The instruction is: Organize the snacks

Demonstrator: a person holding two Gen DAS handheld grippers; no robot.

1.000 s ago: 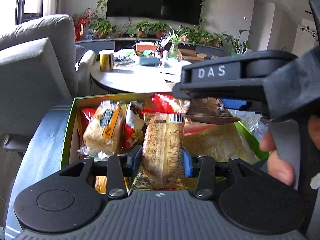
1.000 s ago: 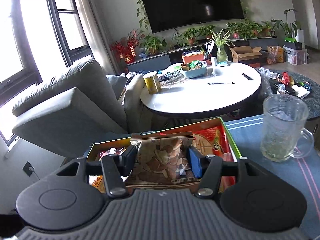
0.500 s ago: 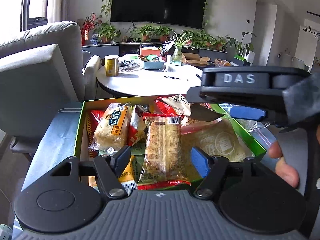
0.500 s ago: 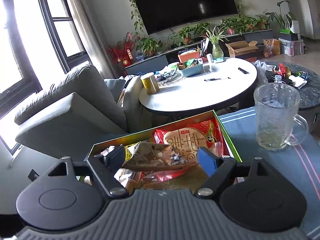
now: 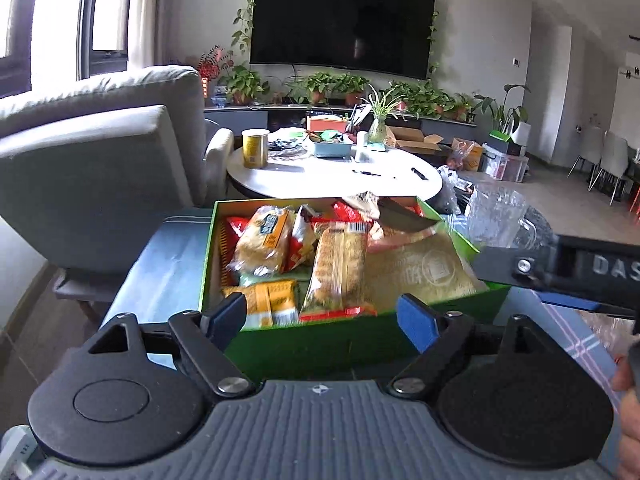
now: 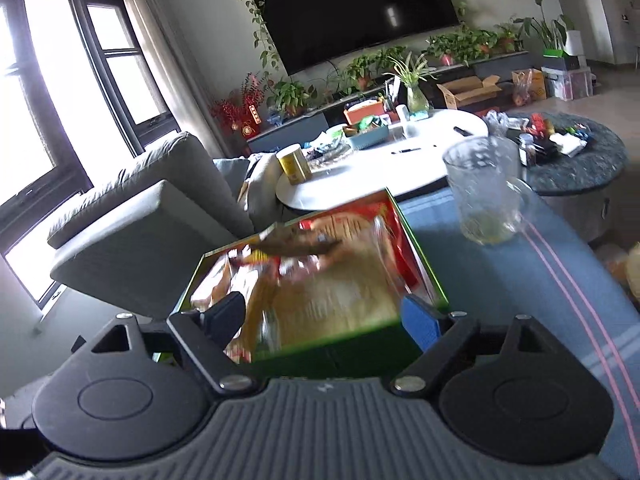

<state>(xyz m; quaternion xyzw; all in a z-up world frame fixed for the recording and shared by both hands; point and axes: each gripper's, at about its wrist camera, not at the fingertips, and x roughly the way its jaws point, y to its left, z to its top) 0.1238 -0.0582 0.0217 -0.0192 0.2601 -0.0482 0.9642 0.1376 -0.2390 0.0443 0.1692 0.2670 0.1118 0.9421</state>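
Both grippers (image 5: 320, 318) (image 6: 322, 320) gaping, left just widened, green snack box (image 5: 320, 344) beyond, none gripped.

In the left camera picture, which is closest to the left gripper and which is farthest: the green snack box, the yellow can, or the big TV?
From the left gripper:
1. Green snack box, right in front, on the blue cloth.
2. Yellow can, farther back, on the left of the white round table.
3. TV, farthest, on the back wall.

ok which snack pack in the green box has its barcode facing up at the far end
The long tan pack in the middle of the box, lying lengthwise with red sealed ends. Its barcode shows at the far end; the bread pack to its left shows a blue-and-orange label instead.
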